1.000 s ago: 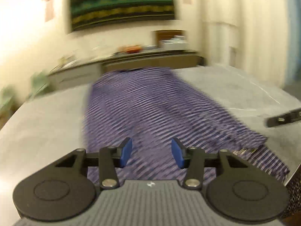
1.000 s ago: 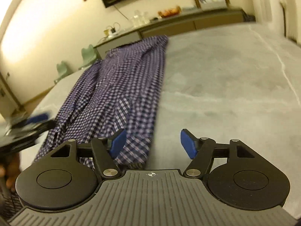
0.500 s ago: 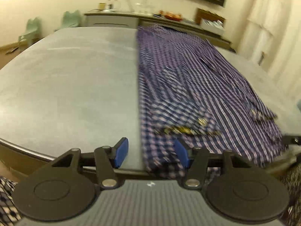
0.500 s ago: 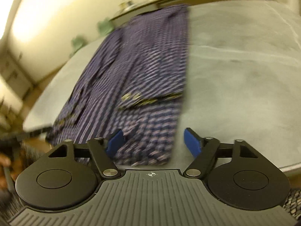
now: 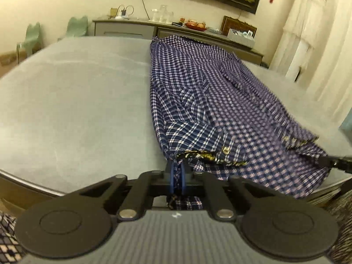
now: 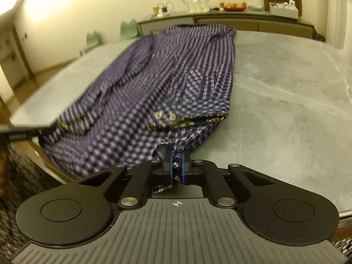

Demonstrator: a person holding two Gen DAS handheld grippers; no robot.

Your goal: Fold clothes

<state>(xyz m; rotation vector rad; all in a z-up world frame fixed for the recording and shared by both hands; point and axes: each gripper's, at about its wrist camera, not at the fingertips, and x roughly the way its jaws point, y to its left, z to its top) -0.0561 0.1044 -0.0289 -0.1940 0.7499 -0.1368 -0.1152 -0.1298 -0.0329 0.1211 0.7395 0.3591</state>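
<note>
A blue-and-white checked shirt (image 5: 215, 101) lies lengthwise on the grey table (image 5: 77, 101), folded in from both sides, its near hem at the table's front edge. My left gripper (image 5: 176, 176) is shut on the hem's left corner, with cloth bunched between the blue pads. In the right wrist view the same shirt (image 6: 167, 83) runs away from me, and my right gripper (image 6: 176, 167) is shut on the hem's right corner. Each gripper shows as a dark tip at the edge of the other's view: the right gripper (image 5: 338, 161), the left gripper (image 6: 19, 135).
Bare grey tabletop (image 6: 286, 92) spreads to both sides of the shirt. A long sideboard (image 5: 132, 27) with glasses, a fruit bowl and a box stands along the far wall. Pale green chairs (image 5: 77, 25) sit at the table's far left.
Both grippers were open above the shirt's near end. They have dropped to the front edge and shut on the two hem corners.
</note>
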